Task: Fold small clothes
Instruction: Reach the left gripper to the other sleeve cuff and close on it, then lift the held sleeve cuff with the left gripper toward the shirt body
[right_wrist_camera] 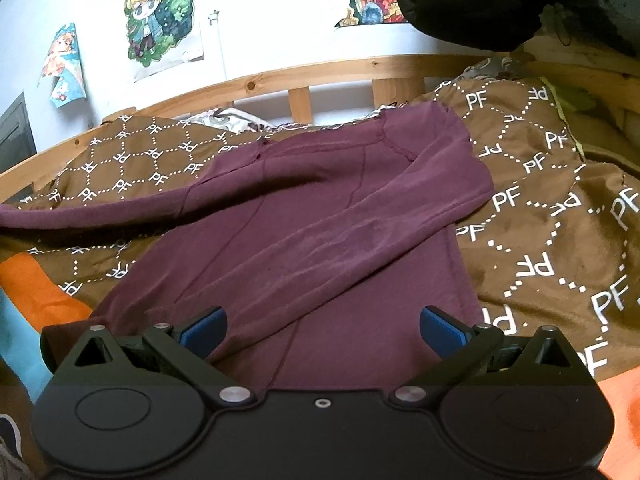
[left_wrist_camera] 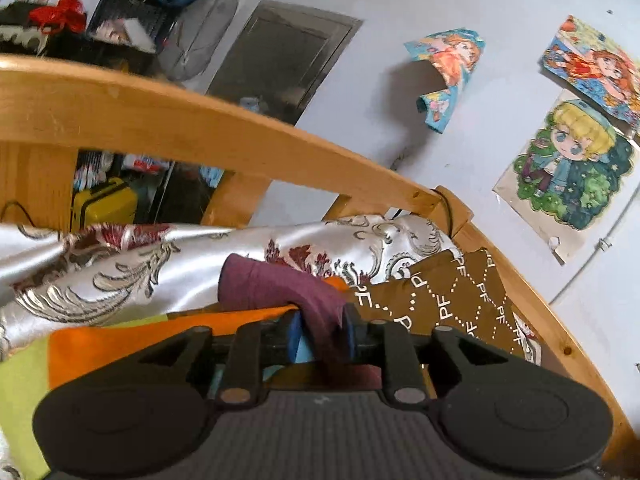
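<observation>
The left gripper (left_wrist_camera: 322, 330) is pinching a sleeve of the purple shirt (right_wrist_camera: 320, 216) (cuff bunched ahead of its pads). The right gripper (right_wrist_camera: 322, 332) is hovering spread over the shirt's hem, the shirt lying on a brown blanket (right_wrist_camera: 560, 208).

The shirt (right_wrist_camera: 304, 216) was plain maroon. The blanket (right_wrist_camera: 540, 208) under it was brown with white dotted diamonds and "PF" letters. The bedsheet (left_wrist_camera: 120, 340) showed orange and green patches; the quilt (left_wrist_camera: 120, 272) was silvery with dark-red flowers.
</observation>
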{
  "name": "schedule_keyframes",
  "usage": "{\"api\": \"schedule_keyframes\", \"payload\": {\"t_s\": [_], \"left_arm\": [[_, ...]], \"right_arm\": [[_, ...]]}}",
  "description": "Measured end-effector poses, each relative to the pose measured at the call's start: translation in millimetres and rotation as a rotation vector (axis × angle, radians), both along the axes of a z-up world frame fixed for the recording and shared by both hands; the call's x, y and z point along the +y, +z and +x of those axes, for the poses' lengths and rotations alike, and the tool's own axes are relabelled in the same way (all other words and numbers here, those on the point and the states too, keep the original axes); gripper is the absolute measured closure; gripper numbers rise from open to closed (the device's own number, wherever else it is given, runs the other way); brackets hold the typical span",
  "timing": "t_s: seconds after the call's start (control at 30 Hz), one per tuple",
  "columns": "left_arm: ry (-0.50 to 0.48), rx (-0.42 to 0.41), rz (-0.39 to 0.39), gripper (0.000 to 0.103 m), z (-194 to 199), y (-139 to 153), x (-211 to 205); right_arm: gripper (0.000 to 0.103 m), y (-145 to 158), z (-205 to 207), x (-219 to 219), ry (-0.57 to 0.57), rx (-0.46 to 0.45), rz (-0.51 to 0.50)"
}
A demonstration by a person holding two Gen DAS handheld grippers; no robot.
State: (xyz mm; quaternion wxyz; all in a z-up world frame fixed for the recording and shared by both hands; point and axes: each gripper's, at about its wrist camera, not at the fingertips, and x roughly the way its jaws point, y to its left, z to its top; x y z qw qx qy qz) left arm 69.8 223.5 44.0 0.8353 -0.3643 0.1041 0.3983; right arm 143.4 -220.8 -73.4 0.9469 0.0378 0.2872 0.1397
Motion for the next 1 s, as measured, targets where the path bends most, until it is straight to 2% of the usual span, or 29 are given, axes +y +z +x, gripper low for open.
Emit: {"api": "schedule_keyframes", "payload": {"t_s": [0.07, 0.13, 0.2, 0.3, 0.37, 0.43, 0.53, 0.6, 0.63, 0.67, 0.77, 0.8, 0.83, 0.87, 0.93, 0.97, 1.0], "left_arm": [[0.002, -0.011, -0.019, 0.079, -0.2, 0.4, 1.7], [-0.023, -0.017, 0.014, 0.080, -2.3, 7.0, -5.9], [-0.059, 0.003, 0.099, 0.082, -0.1, 16.3, -19.1], [-0.104, 0.035, 0.212, 0.092, 9.1, 28.4, -37.9], [-0.125, 0.107, 0.344, 0.096, 20.2, 38.8, -55.0], [-0.122, 0.158, 0.415, 0.096, 26.2, 47.0, -66.7], [-0.162, 0.064, 0.451, 0.096, 23.4, 55.9, -75.4], [-0.217, 0.057, 0.515, 0.103, 30.4, 62.6, -87.5], [-0.253, 0.063, 0.545, 0.103, 36.1, 65.9, -95.2], [-0.275, 0.064, 0.549, 0.103, 40.0, 67.7, -100.3], [-0.335, 0.066, 0.494, 0.103, 44.7, 64.4, -109.7], [-0.352, 0.080, 0.455, 0.101, 46.5, 58.2, -110.8], [-0.359, 0.096, 0.412, 0.091, 46.8, 50.7, -111.3], [-0.367, 0.108, 0.372, 0.086, 46.2, 42.7, -109.1], [-0.372, 0.132, 0.284, 0.061, 40.9, 22.3, -106.3], [-0.363, 0.146, 0.254, 0.052, 35.4, 13.6, -103.5], [-0.343, 0.162, 0.234, 0.038, 31.6, 6.8, -100.3]], "right_arm": [[0.001, -1.3, 0.0, 0.9, 0.003, 0.005, -0.003], [0.001, -1.8, 0.1, 0.7, 0.006, 0.006, -0.008], [0.001, -0.9, -0.6, 0.9, 0.008, -0.004, -0.015], [0.001, 1.7, -1.7, 0.4, 0.009, -0.028, -0.025], [0.001, 3.4, -2.0, -0.6, 0.009, -0.037, -0.031], [0.001, 5.4, -2.3, -2.8, 0.007, -0.044, -0.028], [0.001, 8.9, -2.8, -5.6, -0.001, -0.054, -0.020], [0.001, 10.7, -2.5, -7.8, -0.006, -0.062, -0.015], [0.001, 11.3, -1.8, -8.8, -0.008, -0.063, -0.012], [0.001, 11.6, -1.5, -9.9, -0.011, -0.063, -0.011], [0.001, 12.4, -1.5, -12.9, -0.018, -0.063, -0.006], [0.001, 12.7, -2.0, -13.9, -0.020, -0.065, -0.004], [0.001, 13.2, -2.0, -15.2, -0.022, -0.068, -0.003], [0.001, 13.7, -1.4, -16.3, -0.025, -0.069, -0.002], [0.001, 14.2, 0.3, -18.1, -0.030, -0.070, 0.004], [0.001, 14.3, 0.5, -18.7, -0.033, -0.071, 0.007], [0.001, 14.3, 1.1, -19.6, -0.032, -0.072, 0.007]]}}
